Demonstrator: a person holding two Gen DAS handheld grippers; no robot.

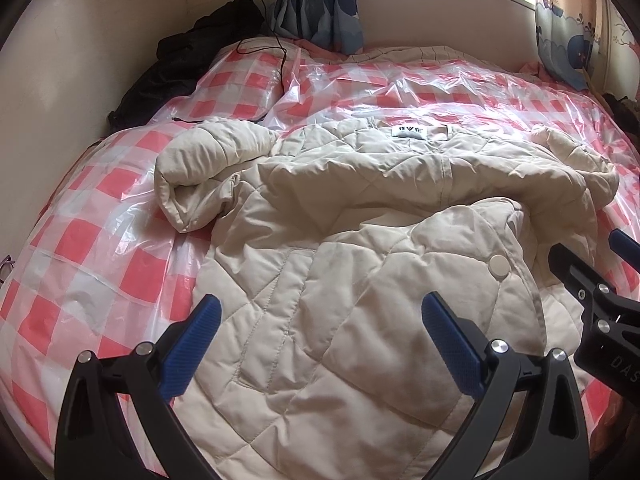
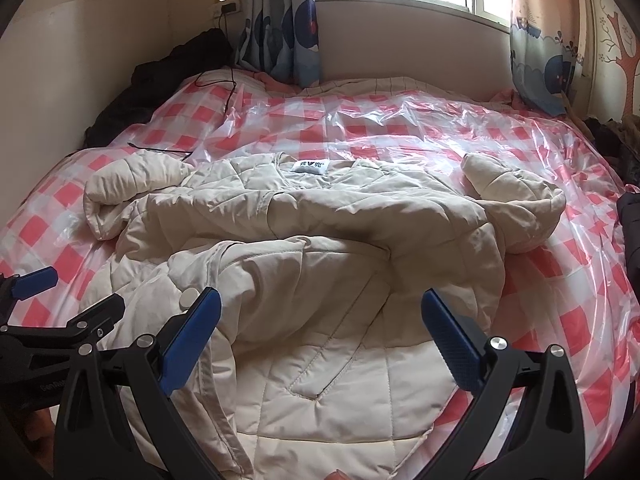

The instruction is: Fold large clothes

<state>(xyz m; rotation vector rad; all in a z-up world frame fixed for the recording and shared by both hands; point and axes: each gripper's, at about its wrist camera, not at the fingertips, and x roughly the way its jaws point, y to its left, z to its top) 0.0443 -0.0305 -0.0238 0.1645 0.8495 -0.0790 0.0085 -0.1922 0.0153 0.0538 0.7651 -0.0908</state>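
each gripper is matte black, the left gripper (image 1: pixel 320 334) and right gripper (image 2: pixel 320 330) alike, with two curved arms. the fingertips (image 1: pixel 452 340) carry blue ribbed pads. round silver screws (image 1: pixel 497 346) sit at the joints.

A cream quilted jacket (image 2: pixel 304 240) lies crumpled on the checked bed (image 2: pixel 560 320); the right gripper (image 2: pixel 320 320) hovers above it, jaws spread.
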